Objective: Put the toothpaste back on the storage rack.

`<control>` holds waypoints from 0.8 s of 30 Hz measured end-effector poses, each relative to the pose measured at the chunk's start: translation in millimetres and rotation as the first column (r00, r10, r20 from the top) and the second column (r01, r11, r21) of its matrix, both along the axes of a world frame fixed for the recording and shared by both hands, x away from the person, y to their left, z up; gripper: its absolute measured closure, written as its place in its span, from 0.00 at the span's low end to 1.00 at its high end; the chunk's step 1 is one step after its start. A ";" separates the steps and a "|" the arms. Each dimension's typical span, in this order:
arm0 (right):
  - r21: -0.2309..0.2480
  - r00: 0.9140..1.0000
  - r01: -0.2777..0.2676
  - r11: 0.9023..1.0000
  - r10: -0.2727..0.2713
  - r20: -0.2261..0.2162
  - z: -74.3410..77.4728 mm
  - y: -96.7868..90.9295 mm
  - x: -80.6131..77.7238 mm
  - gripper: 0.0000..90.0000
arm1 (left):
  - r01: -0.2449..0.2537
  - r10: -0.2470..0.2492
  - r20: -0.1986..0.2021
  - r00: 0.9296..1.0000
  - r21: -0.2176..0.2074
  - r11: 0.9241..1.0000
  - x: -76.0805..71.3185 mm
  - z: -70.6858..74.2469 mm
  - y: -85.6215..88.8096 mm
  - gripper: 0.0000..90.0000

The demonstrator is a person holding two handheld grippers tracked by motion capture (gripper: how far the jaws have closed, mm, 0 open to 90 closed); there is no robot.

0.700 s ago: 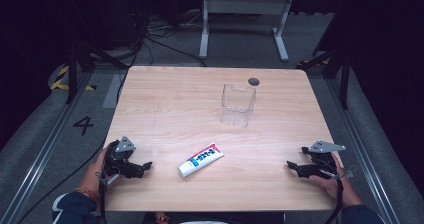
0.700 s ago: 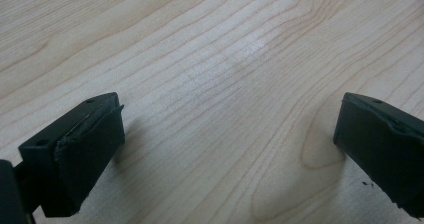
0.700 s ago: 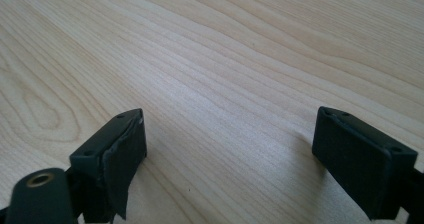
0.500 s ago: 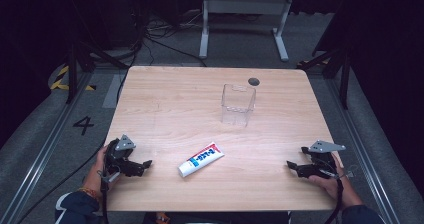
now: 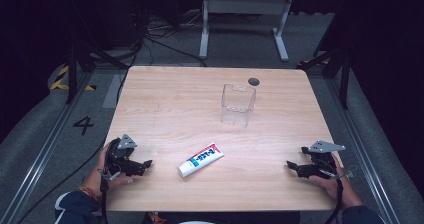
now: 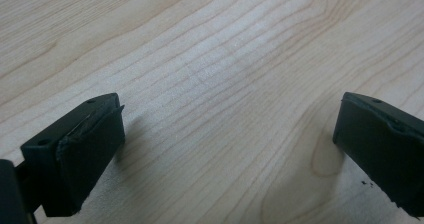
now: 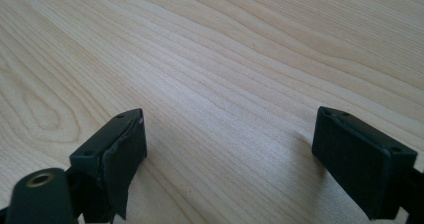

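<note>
Both grippers rest low at the near edge of the wooden surface [image 5: 165, 99], one at each corner, and nothing is held. The left gripper [image 5: 145, 163] has its jaws spread wide, and its own view shows bare wood grain between them; the right gripper [image 5: 291, 165] is likewise spread over bare wood. The toothpaste tube [image 5: 201, 159] lies flat between them near the front edge, set on a diagonal, with its white cap end toward the person and its crimped end pointing up and to the right. The clear plastic container [image 5: 238, 104] stands upright farther back, well apart from the tube and a little right of centre. The step in hand looks like the first reach for the tube, probably to stand or drop it in the container. The left gripper is nearer, so it seems the natural one to go. It should turn so that its jaws straddle the tube across its narrow width, not along its length, and come down on the firmer part near the cap shoulder, since the soft middle may squash and slip. Because the tube lies flat, the jaw tips need to reach the wood on both sides before closing. The other gripper could steady the light container, which may tip or slide when the tube goes in.
</note>
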State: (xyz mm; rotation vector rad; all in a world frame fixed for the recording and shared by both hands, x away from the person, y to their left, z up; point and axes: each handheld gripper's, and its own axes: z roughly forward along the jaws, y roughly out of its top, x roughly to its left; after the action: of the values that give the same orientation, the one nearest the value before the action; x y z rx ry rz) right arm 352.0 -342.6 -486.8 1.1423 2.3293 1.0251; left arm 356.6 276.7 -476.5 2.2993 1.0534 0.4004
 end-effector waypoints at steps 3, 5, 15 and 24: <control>0.000 1.000 0.000 1.000 0.000 0.000 0.0 0.0 0.0 0.16 | 0.010 -0.010 -0.029 1.000 0.002 1.000 -0.6 2.9 -2.5 0.03; 0.000 1.000 0.000 1.000 0.000 0.000 0.0 0.0 0.0 0.16 | 0.075 -0.074 -0.043 0.996 0.011 0.997 -1.3 9.1 -5.3 0.22; 0.001 1.000 0.000 1.000 0.000 -0.001 0.2 -0.4 -1.5 0.16 | 0.181 -0.177 -0.066 0.982 0.051 0.982 -7.5 27.0 -27.8 0.23; 0.002 1.000 0.004 1.000 -0.004 -0.001 0.1 -0.2 -2.2 0.16 | 0.274 -0.271 -0.049 0.961 0.052 0.960 -15.4 41.5 -59.5 0.22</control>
State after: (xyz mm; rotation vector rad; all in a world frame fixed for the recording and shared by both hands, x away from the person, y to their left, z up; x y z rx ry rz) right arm 349.8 -342.8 -486.7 1.1485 2.3259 1.0264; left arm 341.2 217.3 -435.0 2.4711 0.7361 0.2767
